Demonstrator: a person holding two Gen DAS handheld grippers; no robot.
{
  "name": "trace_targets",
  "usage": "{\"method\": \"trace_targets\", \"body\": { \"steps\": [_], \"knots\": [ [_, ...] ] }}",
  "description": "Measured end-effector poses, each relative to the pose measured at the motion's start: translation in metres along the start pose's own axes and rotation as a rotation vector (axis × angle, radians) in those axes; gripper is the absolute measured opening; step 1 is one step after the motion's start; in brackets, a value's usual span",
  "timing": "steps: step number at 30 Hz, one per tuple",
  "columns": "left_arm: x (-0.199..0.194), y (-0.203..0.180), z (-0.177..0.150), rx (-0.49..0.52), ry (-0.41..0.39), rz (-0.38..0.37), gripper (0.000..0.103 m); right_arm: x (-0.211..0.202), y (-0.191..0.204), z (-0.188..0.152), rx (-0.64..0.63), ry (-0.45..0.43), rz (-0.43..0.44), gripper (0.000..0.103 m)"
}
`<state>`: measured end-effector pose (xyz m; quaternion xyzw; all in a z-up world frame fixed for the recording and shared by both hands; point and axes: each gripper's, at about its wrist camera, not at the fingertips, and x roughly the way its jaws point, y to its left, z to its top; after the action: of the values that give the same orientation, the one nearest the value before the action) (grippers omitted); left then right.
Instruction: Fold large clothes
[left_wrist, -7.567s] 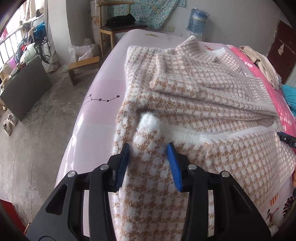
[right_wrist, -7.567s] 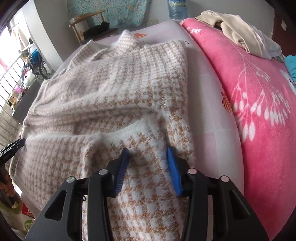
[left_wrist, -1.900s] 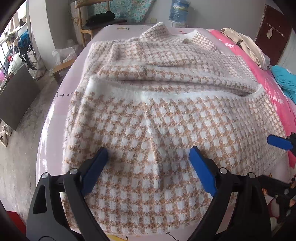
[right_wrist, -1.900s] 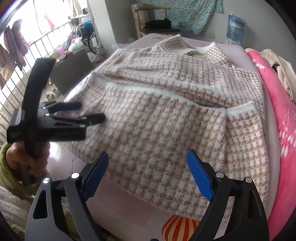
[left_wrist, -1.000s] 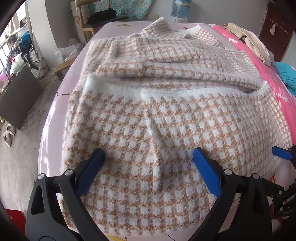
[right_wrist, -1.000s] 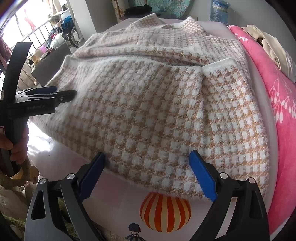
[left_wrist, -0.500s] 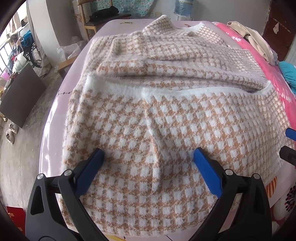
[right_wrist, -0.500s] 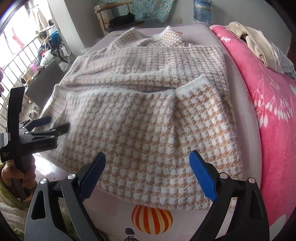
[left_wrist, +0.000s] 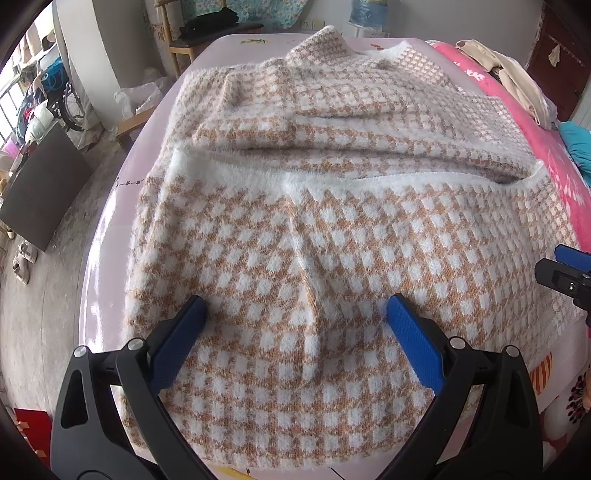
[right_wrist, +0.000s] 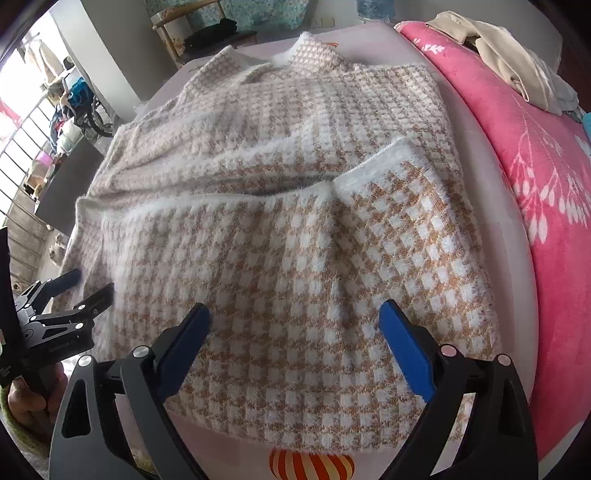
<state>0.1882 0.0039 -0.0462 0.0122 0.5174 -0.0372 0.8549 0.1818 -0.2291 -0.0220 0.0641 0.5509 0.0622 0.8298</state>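
Note:
A fluffy tan-and-white checked sweater (left_wrist: 332, 221) (right_wrist: 288, 236) lies folded on the pale pink bed, its white-edged hem doubled up over the body and its collar at the far end. Above the near folded part hovers my left gripper (left_wrist: 295, 314), wide open with nothing between its blue pads. Over the sweater's near right part my right gripper (right_wrist: 293, 315) has its jaws opening wide, with only cloth lying below them, not pinched. Each gripper shows in the other's view: the left gripper (right_wrist: 90, 284) at the left edge, the right gripper (left_wrist: 554, 260) at the right edge.
A pink flowered blanket (right_wrist: 546, 177) covers the bed's right side, with beige clothes (right_wrist: 498, 48) piled on it. A wooden chair (left_wrist: 207, 37) and a water jug (left_wrist: 365, 14) stand beyond the bed. The floor (left_wrist: 40, 314) with clutter lies to the left.
The right gripper has shifted right along the near edge and rolled, and its jaws stand a little wider. The left gripper has stayed in place, open.

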Motion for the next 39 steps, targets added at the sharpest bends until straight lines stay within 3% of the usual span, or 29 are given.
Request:
{"method": "trace_targets", "body": {
  "steps": [6, 39],
  "knots": [
    [0.000, 0.000, 0.000, 0.000, 0.001, 0.001, 0.095, 0.008, -0.009, 0.001, 0.025, 0.002, 0.040, 0.097],
    [0.000, -0.001, 0.001, -0.001, 0.006, 0.004, 0.095, 0.007, -0.011, -0.001, 0.007, 0.035, 0.063, 0.097]
  ]
}}
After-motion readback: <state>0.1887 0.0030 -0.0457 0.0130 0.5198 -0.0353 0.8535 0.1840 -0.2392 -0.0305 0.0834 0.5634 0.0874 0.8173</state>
